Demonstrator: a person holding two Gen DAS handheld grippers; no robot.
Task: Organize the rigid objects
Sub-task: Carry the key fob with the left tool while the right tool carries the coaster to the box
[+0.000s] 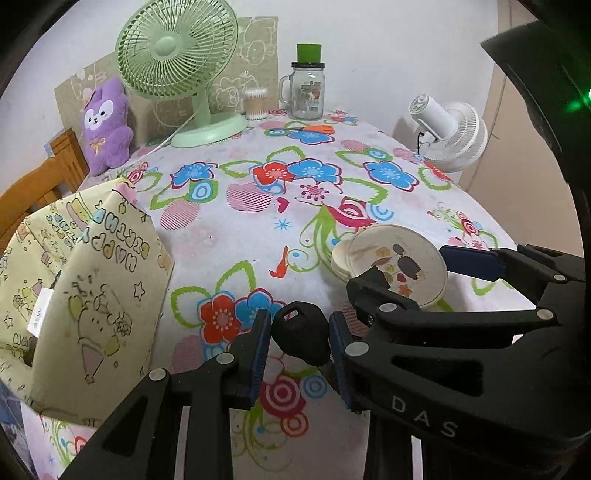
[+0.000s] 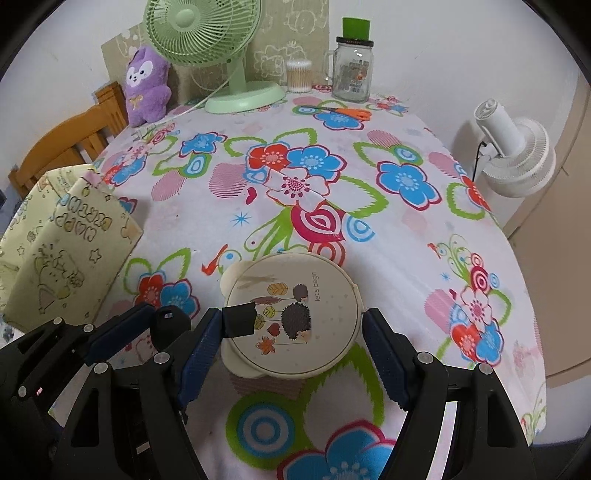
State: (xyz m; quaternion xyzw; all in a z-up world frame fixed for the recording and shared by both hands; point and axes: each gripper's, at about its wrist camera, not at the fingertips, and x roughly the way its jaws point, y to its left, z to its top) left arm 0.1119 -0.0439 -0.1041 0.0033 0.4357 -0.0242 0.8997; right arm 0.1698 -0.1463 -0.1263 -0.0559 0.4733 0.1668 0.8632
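Clamped in the left hand-held gripper [image 1: 300,341], a black key [image 1: 301,338] looks light and stiff, held by its head. Beside it, the right hand-held gripper [image 2: 291,339] stands open around a round box [image 2: 295,314] on the surface [image 2: 406,258]; its smooth lid may be slippery, so grip the rim.

A black key [image 1: 301,338] sits pinched at its head, above the worktop [image 1: 236,229]. At its 2 o'clock, a round cream box [image 2: 291,325] with a hedgehog lid lies flat.

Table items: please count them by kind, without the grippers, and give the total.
Fans: 2, green and white
Plush toy: 1
Glass jar: 1
Cotton swab box: 1
Scissors: 1
Gift box: 1
Round lidded container: 1
Black key: 1
Total: 9
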